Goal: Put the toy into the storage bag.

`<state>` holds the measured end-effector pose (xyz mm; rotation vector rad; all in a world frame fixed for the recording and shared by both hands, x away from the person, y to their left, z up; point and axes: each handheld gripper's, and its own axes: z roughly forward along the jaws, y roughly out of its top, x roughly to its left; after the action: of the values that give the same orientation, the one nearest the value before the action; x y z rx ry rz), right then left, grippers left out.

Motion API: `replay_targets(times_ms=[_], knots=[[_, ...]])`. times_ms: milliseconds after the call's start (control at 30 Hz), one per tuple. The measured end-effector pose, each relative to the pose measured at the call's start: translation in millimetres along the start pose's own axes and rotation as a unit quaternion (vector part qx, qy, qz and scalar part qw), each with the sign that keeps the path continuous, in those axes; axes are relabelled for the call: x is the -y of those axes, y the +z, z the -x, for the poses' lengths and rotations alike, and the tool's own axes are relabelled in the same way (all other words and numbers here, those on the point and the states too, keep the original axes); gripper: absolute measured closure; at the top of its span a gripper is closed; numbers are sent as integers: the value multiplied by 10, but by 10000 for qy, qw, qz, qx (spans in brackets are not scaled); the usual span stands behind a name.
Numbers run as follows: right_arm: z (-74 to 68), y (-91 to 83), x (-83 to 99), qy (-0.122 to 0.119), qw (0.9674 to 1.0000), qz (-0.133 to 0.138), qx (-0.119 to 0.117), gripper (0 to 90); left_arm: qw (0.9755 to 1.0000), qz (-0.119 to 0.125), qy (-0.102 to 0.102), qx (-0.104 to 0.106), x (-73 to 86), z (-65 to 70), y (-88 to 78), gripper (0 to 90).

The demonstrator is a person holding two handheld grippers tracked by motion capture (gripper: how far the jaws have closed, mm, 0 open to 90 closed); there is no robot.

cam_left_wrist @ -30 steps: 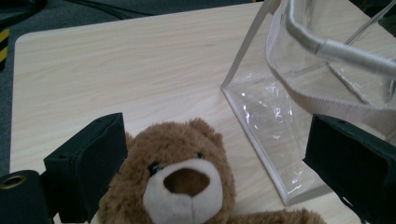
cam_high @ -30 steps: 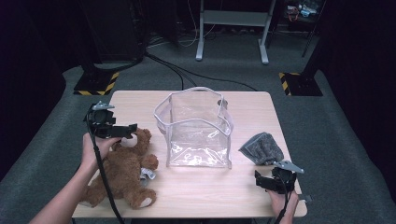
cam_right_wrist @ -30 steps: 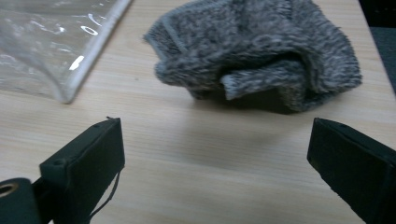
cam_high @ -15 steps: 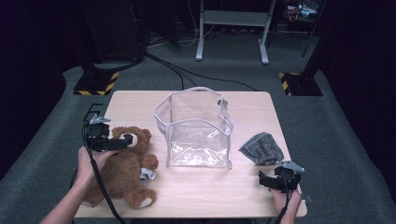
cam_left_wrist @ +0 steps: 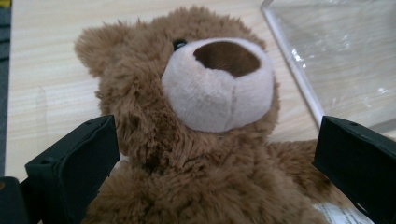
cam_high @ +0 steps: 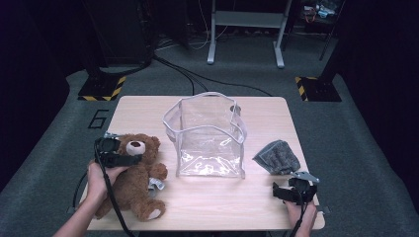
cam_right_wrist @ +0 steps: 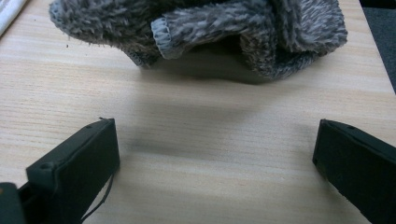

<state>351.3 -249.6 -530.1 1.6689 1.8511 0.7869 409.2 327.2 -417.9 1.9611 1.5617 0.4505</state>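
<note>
My left tongs (cam_high: 129, 159) hang over the brown teddy bear (cam_high: 132, 178), which lies on its back at the near left of the counter (cam_high: 276, 118), head pointing away from me. In the left gripper view the 2 jaws stand wide apart, 1 on each side of the bear's neck and chest, with the pale muzzle (cam_left_wrist: 218, 86) straight ahead between them. They are spread around the plush, not closed on it; whether the jaw faces brush the fur I cannot tell from here. A white tag (cam_left_wrist: 340, 215) peeks out by the bear's arm, near the right-hand jaw in that view.

My right tongs (cam_high: 292, 192) sit at the near right edge of the counter, held in my right hand (cam_high: 301, 217). Their jaws are also wide open and hold nothing, with bare wood between them. Just beyond them lies a crumpled grey fuzzy cloth (cam_right_wrist: 205, 32), apart from the jaws; in the high view it rests on the counter right of the bag.

Farther out, in the middle of the counter, stands a clear plastic bag (cam_high: 207, 136), upright with its mouth open to the top. It is just right of the bear, and its edge shows at the upper right of the left gripper view.
</note>
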Motion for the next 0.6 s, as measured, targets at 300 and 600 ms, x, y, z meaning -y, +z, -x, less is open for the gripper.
replay_targets(times_ms=[300,600], knots=[[-13,-5,8,-14,10000,44,44,2,9993,-311,-147,-168,27,5,291,0],[-21,-6,10,-44,9999,67,66,2,9978,-526,-121,-387,177,-31,484,0]])
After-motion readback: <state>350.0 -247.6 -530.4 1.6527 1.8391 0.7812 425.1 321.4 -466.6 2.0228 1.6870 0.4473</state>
